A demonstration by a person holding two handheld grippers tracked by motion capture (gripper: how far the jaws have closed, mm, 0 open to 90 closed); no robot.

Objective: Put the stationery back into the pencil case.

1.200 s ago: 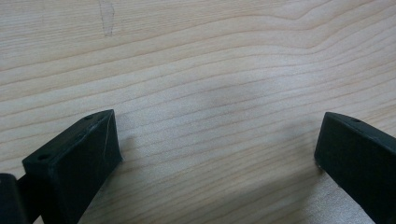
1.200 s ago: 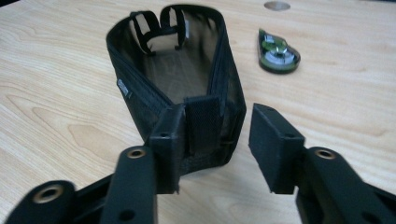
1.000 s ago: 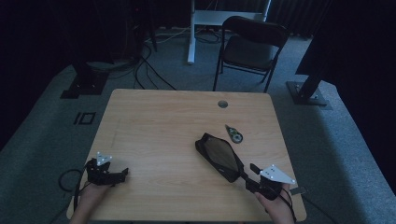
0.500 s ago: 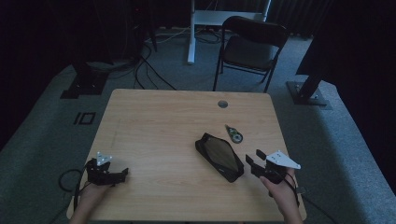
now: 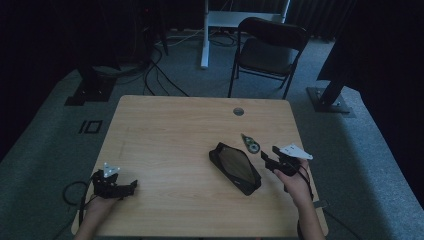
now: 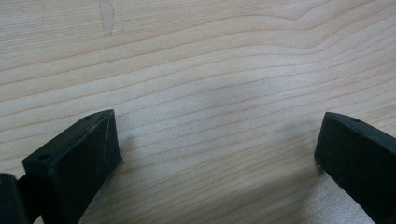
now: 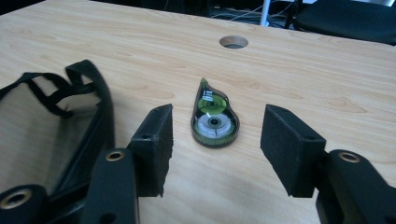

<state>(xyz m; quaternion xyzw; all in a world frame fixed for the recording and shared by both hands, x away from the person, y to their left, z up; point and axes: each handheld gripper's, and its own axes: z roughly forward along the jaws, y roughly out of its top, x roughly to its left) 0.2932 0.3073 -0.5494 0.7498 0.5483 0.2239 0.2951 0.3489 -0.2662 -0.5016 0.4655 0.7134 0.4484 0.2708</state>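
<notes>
A teardrop-shaped tape dispenser (image 5: 250, 144), clear with a green and white wheel, lies flat on the wooden table (image 5: 170, 135). Beside it, to the left, lies a black mesh pouch (image 5: 235, 168) with its mouth open. My right gripper (image 5: 267, 159) hovers just on the near side of the dispenser and points at it. In the right gripper view the dispenser (image 7: 214, 122) lies ahead between the two jaws of the right gripper (image 7: 217, 140), untouched, with the pouch (image 7: 56, 126) at the left. Those jaws have just been opening and hold nothing. My left gripper (image 5: 127, 186) rests open near the front left corner, over bare wood (image 6: 219, 70).
A round cable hole (image 5: 238, 111) sits near the table's far edge, also seen in the right gripper view as the hole (image 7: 233, 42). A black folding chair (image 5: 270, 50) stands behind the table. Cables and stand bases lie on the grey carpet.
My right gripper has moved away from the table's front edge toward the tape dispenser, past the pouch's near end. The pouch, the dispenser and the left gripper have stayed put.
</notes>
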